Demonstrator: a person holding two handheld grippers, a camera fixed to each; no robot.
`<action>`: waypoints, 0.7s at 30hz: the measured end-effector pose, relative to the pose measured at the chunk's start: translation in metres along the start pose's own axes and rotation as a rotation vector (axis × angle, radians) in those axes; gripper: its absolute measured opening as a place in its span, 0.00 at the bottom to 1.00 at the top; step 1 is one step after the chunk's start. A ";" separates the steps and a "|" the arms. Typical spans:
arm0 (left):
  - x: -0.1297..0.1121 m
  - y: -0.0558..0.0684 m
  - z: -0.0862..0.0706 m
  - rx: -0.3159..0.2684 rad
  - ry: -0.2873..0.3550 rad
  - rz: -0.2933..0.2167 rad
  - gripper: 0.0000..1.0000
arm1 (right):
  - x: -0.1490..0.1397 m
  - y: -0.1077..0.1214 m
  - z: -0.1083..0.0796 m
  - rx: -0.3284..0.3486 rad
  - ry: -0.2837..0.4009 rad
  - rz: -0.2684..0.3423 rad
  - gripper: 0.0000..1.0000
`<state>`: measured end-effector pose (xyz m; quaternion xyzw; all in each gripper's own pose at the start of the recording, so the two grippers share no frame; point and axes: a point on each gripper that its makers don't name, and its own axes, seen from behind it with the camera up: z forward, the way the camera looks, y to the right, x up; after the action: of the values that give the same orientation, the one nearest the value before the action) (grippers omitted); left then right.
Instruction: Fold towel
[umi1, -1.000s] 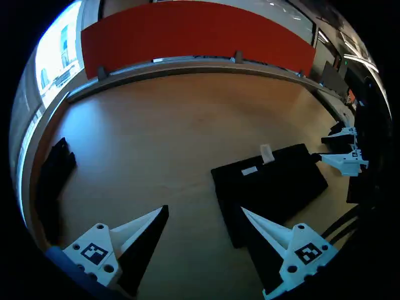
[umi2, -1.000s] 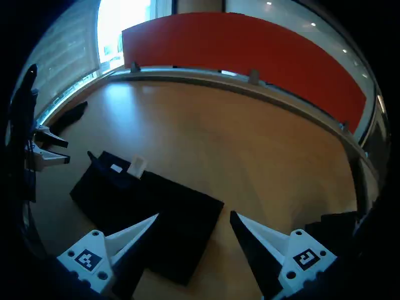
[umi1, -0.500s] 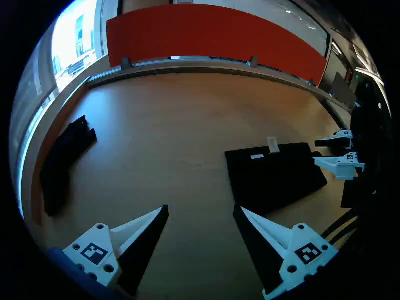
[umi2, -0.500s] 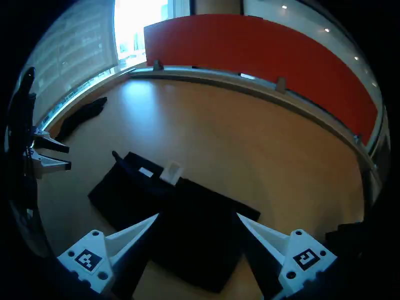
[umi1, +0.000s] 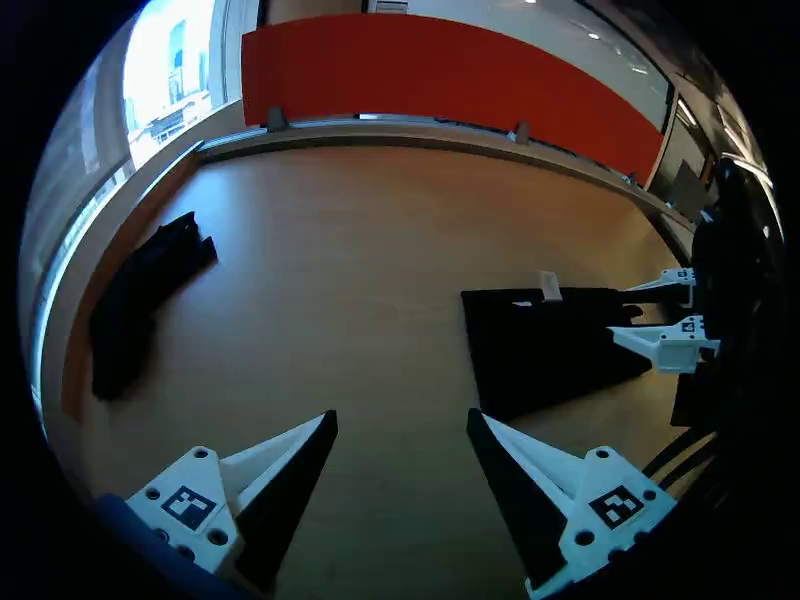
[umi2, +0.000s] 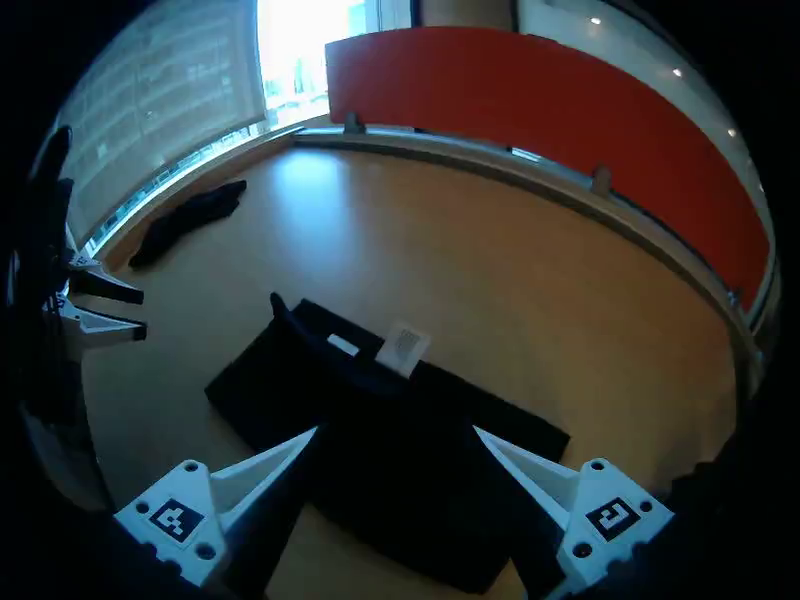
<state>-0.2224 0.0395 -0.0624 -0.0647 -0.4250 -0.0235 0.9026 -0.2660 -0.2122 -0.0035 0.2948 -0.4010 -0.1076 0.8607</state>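
Observation:
A black towel (umi1: 545, 340) lies folded flat on the wooden table, with white tags (umi1: 549, 285) at its far edge. In the right gripper view the same towel (umi2: 390, 440) spreads right in front of my right gripper (umi2: 398, 462), which hangs open above it. The white tags (umi2: 404, 346) stick up from a fold. My left gripper (umi1: 400, 440) is open over bare wood, left of the towel. The right gripper (umi1: 655, 315) appears at the right of the left gripper view, open. The left gripper (umi2: 105, 305) shows at the left edge of the right gripper view.
A second black cloth (umi1: 140, 295) lies bunched near the table's left edge, also seen as the dark cloth (umi2: 185, 220) by the window. A red partition (umi1: 450, 75) runs along the far side of the table (umi1: 330, 250).
Both grippers have shifted: the towel slid right in the left gripper view and came nearer, centred under the right gripper. The bunched cloth moved further into view. Both stayed open.

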 end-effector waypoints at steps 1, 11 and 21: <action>0.000 0.000 0.000 0.000 0.001 -0.001 0.96 | 0.000 0.000 0.000 0.000 0.000 0.000 1.00; -0.001 -0.001 -0.002 0.001 0.002 0.000 0.96 | -0.002 0.003 -0.001 -0.006 0.000 0.006 1.00; -0.003 0.002 -0.002 0.000 -0.003 0.012 0.97 | -0.017 0.020 -0.012 -0.030 -0.014 0.011 1.00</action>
<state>-0.2222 0.0413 -0.0662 -0.0675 -0.4258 -0.0180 0.9021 -0.2693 -0.1845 -0.0084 0.2790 -0.4068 -0.1110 0.8628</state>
